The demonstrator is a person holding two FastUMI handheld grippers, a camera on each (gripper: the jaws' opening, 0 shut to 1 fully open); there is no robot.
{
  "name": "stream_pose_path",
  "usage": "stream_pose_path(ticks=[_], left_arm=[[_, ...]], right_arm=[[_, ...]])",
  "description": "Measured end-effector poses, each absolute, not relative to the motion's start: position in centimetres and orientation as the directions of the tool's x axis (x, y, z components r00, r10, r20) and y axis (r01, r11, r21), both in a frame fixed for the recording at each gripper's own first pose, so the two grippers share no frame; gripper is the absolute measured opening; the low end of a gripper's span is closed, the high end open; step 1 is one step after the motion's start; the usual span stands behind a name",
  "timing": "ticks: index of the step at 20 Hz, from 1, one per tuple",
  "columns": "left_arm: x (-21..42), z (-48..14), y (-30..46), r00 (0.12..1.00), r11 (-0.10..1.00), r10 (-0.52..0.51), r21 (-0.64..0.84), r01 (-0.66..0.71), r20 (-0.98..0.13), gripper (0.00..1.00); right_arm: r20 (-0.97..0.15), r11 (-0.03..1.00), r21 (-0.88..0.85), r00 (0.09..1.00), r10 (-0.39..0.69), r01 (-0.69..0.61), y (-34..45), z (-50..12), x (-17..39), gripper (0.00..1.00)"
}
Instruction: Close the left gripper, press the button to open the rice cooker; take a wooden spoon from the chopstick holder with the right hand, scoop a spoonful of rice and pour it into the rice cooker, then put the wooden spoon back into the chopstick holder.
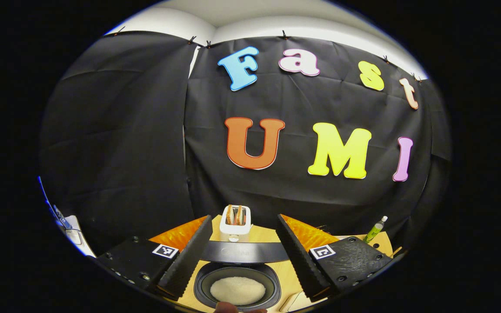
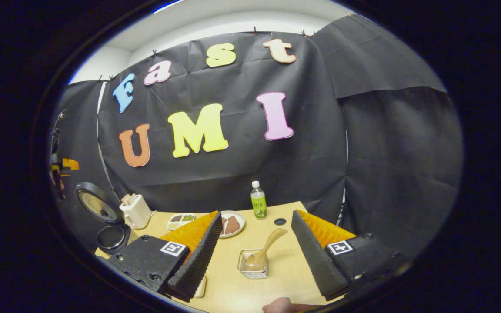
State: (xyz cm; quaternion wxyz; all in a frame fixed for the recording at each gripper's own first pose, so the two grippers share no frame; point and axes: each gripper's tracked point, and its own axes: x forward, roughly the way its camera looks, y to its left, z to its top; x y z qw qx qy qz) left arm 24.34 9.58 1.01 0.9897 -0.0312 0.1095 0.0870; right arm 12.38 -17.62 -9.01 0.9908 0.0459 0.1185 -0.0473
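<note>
Between your left gripper's (image 1: pixel 242 256) spread fingers sits the open rice cooker (image 1: pixel 237 289), its dark pot holding a pale mound of rice (image 1: pixel 238 290); the gripper is wide open and holds nothing. Just beyond the cooker stands a toaster (image 1: pixel 235 220) with slices in it, and a bottle (image 1: pixel 375 229) shows off to the right of the gripper.

Your right gripper (image 2: pixel 255 252) is also wide open and empty. Straight ahead between its fingers, on the table (image 2: pixel 285 269), a small clear holder (image 2: pixel 253 265) carries the spoon (image 2: pixel 264 252), bowl down inside and handle leaning up and away to the right. Far to this gripper's left the cooker's lid (image 2: pixel 98 204) stands raised over the pot.

Judging by the raised lid, the rice in the pot and the spoon resting in its holder, the button press is done and the scoop and return look finished too; I can't tell from this alone whether more rice is still wanted. If you need another spoonful, bring the right gripper forward and down onto the handle and close on it above the holder's rim.

Beyond the holder sit a plate (image 2: pixel 232 224) of food, a small tray (image 2: pixel 180 221) and the bottle. None blocks the reach, but the leaning handle could tip the light holder if nudged sideways.
</note>
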Motion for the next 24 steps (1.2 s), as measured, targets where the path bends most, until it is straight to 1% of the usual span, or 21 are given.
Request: stream_pose_path(ticks=[1,3,6,7,10,12,17,18,19,23,24], left_arm=[[25.0,0.5,9.4,0.957,0.983,0.154,-0.056,-0.173,-0.246,0.95],[25.9,-1.2,9.8,0.936,0.982,0.152,-0.06,-0.179,-0.318,0.95],[26.5,-3.2,10.4,0.905,0.98,0.162,-0.042,-0.194,-0.394,0.95],[26.6,-3.5,10.4,0.898,0.981,0.16,-0.035,-0.191,-0.409,0.95],[26.0,-4.5,10.4,0.885,0.985,0.144,-0.024,-0.173,-0.443,0.96],[24.8,-5.6,9.9,0.857,0.983,0.122,-0.061,-0.175,-0.501,0.97],[19.0,-9.0,8.3,0.815,0.974,0.06,-0.145,-0.174,-0.577,0.96],[17.8,-10.1,7.9,0.806,0.974,0.051,-0.148,-0.17,-0.589,0.96],[16.9,-11.1,7.7,0.796,0.974,0.044,-0.15,-0.167,-0.603,0.97],[14.4,-14.0,6.9,0.759,0.969,0.023,-0.172,-0.177,-0.65,0.97],[14.1,-14.7,6.8,0.752,0.967,0.019,-0.178,-0.18,-0.659,0.97]], right_arm=[[-0.24,0.991,0.074,0.967,-0.089,0.109,-17.8,-9.0,11.8,0.93],[-0.228,0.99,0.061,0.967,-0.109,0.126,-18.5,-8.9,11.0,1.0],[-0.246,0.986,0.067,0.961,-0.131,0.151,-19.1,-9.6,9.8,1.0],[-0.255,0.985,0.074,0.958,-0.131,0.154,-19.1,-9.9,9.5,0.93],[-0.254,0.985,0.057,0.957,-0.141,0.16,-18.9,-10.0,9.0,0.93],[-0.249,0.99,0.047,0.961,-0.118,0.134,-17.5,-9.6,9.0,0.93],[-0.25,0.999,0.033,0.968,-0.03,0.039,-13.2,-8.5,9.4,0.94],[-0.25,0.998,0.044,0.968,-0.02,0.032,-12.7,-8.4,9.3,1.0],[-0.254,0.998,0.052,0.967,-0.011,0.025,-12.2,-8.5,9.2,0.94],[-0.286,0.999,0.048,0.958,0.028,-0.015,-10.2,-9.6,8.2,0.94],[-0.292,0.999,0.04,0.956,0.031,-0.02,-10.0,-9.7,7.9,1.0]])
